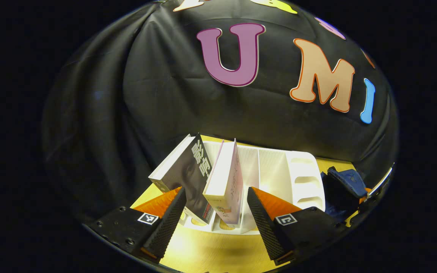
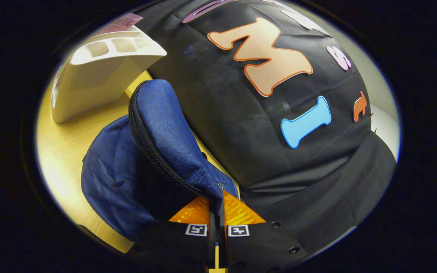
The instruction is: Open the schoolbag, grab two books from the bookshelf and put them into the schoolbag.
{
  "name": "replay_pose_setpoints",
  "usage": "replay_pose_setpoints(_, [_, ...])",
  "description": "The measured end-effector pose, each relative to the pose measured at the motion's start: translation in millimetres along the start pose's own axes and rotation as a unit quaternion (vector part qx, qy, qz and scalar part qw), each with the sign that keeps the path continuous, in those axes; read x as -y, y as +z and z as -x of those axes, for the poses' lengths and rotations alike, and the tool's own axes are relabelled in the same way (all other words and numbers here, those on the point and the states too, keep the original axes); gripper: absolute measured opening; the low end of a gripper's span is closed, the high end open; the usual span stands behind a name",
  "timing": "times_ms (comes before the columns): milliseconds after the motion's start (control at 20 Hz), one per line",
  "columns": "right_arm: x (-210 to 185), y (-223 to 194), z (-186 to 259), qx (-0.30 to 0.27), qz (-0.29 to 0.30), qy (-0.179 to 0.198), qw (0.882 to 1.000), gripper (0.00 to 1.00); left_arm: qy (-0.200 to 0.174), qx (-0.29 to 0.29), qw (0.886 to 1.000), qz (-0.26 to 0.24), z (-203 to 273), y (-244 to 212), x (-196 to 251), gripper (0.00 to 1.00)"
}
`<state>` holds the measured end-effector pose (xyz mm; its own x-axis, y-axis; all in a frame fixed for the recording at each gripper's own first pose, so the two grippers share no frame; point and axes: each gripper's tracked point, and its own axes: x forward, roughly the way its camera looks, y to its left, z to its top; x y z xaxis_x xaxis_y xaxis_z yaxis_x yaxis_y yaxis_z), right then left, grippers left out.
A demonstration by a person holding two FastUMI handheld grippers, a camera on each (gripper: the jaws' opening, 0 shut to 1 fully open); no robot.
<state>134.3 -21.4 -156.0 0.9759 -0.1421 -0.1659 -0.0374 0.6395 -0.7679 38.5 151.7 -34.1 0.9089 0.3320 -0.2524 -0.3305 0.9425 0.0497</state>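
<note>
1. Now, in the left gripper view, the left gripper point(image 1: 215, 206) hangs low over the yellow wooden table point(image 1: 211, 254) with its jaws spread wide and nothing pressed between them.
2. Its two fingers point(image 1: 169, 223) stand to either side of the near end of the white bookshelf point(image 1: 279, 170), which sits on the table in front of the black cloth wall point(image 1: 165, 94).
3. Two books stand in the left part of the bookshelf, both leaning to the left.
4. One is the dark book point(image 1: 186, 178), with a grey-black cover and white page edges; it is the one farther left, and its lower corner is close behind the left finger.
5. Just right of it is the pale book point(image 1: 226, 185), with a pinkish cover; it sits in the gap between the fingers, touching neither as far as I can tell.
6. Slots to the right of the books hold nothing visible.
7. At the right edge of this view, beside the bookshelf, lies the blue schoolbag point(image 1: 345, 185).
8. In the right gripper view, the right gripper point(image 2: 217, 223) has its jaws drawn narrow on the schoolbag point(image 2: 157, 125) flap's fabric edge, holding the flap raised.
9. A black zipper point(image 2: 154, 155) runs along the flap's edge, with the dark inside of the bag opened below.
10. Far left in this view, the bookshelf point(image 2: 97, 76) stands on the table point(image 2: 66, 151), near the bag but apart from it.
</note>
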Motion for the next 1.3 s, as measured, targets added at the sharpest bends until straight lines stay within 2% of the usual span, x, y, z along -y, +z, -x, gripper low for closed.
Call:
replay_pose_setpoints(250, [8,-3,11,-0.016,-0.025,-0.007,1.0,0.06,-0.041,-0.059,0.997,-0.013,-22,-3,2,0.95])
replay_pose_setpoints(300, [8,-3,12,-0.018,-0.027,-0.008,0.999,0.06,-0.051,-0.072,0.996,-0.015,-24,-2,3,0.93])
replay_pose_setpoints(350, [6,-5,14,-0.021,-0.028,-0.008,0.999,0.06,-0.058,-0.085,0.995,-0.021,-30,-3,3,0.96])
replay_pose_setpoints(550, [3,-5,20,-0.026,-0.034,-0.011,0.999,0.07,-0.08,-0.137,0.986,-0.043,-49,-2,9,0.94])
replay_pose_setpoints(750, [2,-5,24,-0.031,-0.036,-0.012,0.999,0.06,-0.118,-0.21,0.969,-0.055,-62,-13,27,0.9])
replay_pose_setpoints(900, [2,-5,26,-0.033,-0.037,-0.013,0.999,0.06,-0.128,-0.255,0.956,-0.069,-69,-23,35,0.86])
replay_pose_setpoints(1000, [1,-6,28,-0.034,-0.038,-0.013,0.999,0.07,-0.129,-0.276,0.948,-0.089,-75,-25,36,0.8])
replay_pose_setpoints(1150, [0,-8,30,-0.035,-0.036,-0.012,0.999,0.06,-0.131,-0.31,0.934,-0.122,-82,-30,35,0.75])
replay_pose_setpoints(1300, [-1,-7,30,-0.034,-0.034,-0.011,0.999,0.06,-0.137,-0.365,0.913,-0.118,-83,-41,39,0.57])
